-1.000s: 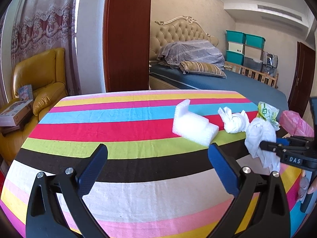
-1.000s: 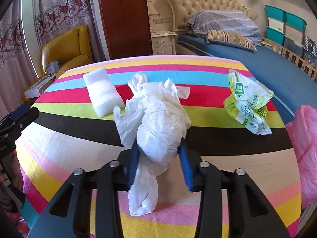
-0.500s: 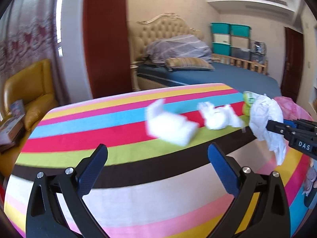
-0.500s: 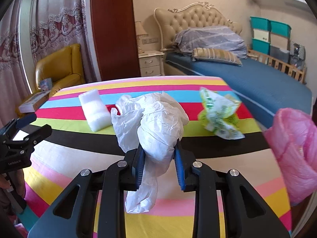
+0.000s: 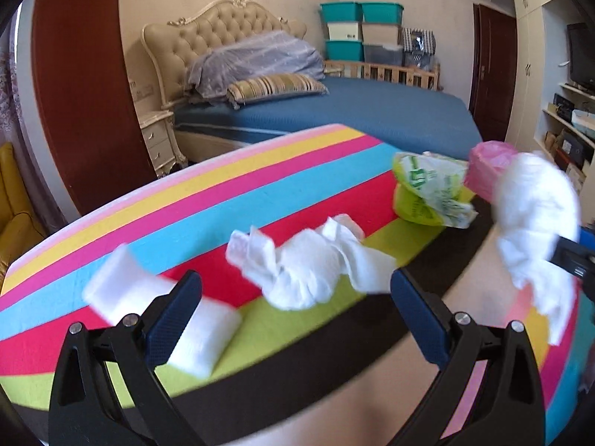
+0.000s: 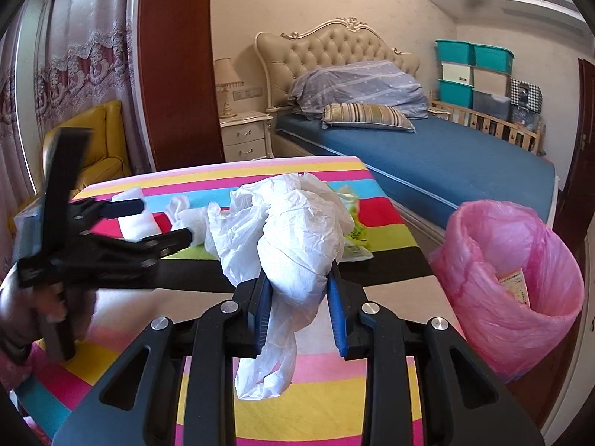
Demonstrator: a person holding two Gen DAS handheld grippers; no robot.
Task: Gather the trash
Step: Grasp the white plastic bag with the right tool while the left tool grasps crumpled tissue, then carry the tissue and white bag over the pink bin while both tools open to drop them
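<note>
On the striped table (image 5: 260,171), from left to right, lay a white foam block (image 5: 200,330), a crumpled tissue (image 5: 308,264) and a green wrapper (image 5: 427,186), all trash not yet collected. The left gripper (image 5: 295,310) hung released over the tissue (probably its next target). The right gripper (image 6: 300,299) was clenched on a white plastic wad (image 6: 293,230), held up beside the pink-lined bin (image 6: 509,282), likely for dropping it in.

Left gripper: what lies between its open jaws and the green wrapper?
In the left wrist view, a crumpled white tissue lies on the striped cloth between the left gripper and the green wrapper.
</note>
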